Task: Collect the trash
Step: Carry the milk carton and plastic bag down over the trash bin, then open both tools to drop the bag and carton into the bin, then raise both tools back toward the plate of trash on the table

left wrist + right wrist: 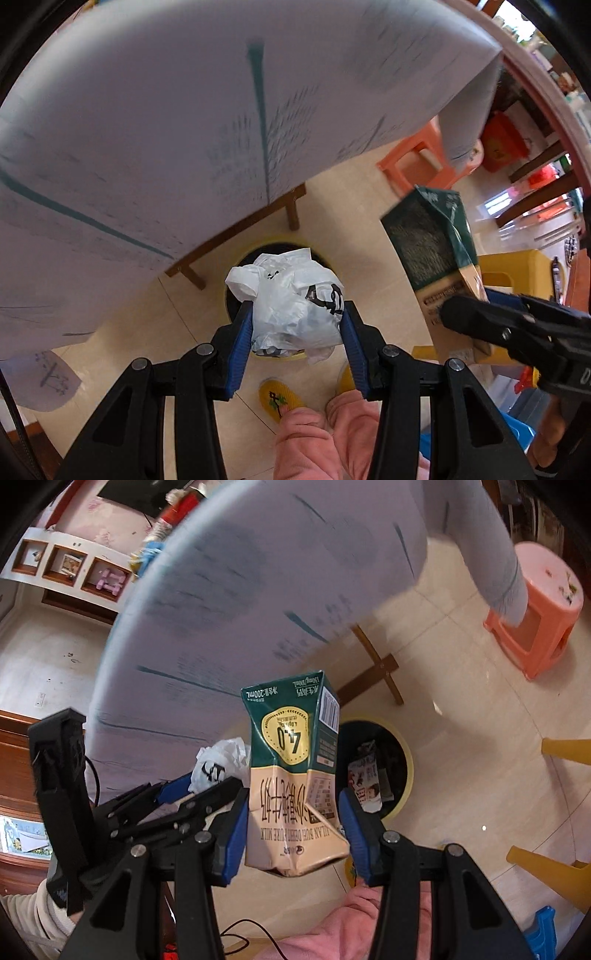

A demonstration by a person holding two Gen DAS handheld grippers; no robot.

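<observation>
My left gripper (297,328) is shut on a crumpled white plastic bag (291,299) and holds it right above a round bin (236,258) with a yellow rim and black liner on the floor. My right gripper (293,823) is shut on a dented green and beige milk carton (295,775), held upside down in the air just left of the bin (406,760). Some trash (365,775) lies inside the bin. The carton also shows in the left wrist view (436,254), to the right of the bag. The bag also shows in the right wrist view (218,764).
A table under a white printed cloth (184,129) overhangs the bin, with wooden legs (236,236) below. An orange plastic stool (539,616) stands beyond. A yellow stool (517,266) is at the right. The person's pink trousers and yellow slippers (280,400) are near the bin.
</observation>
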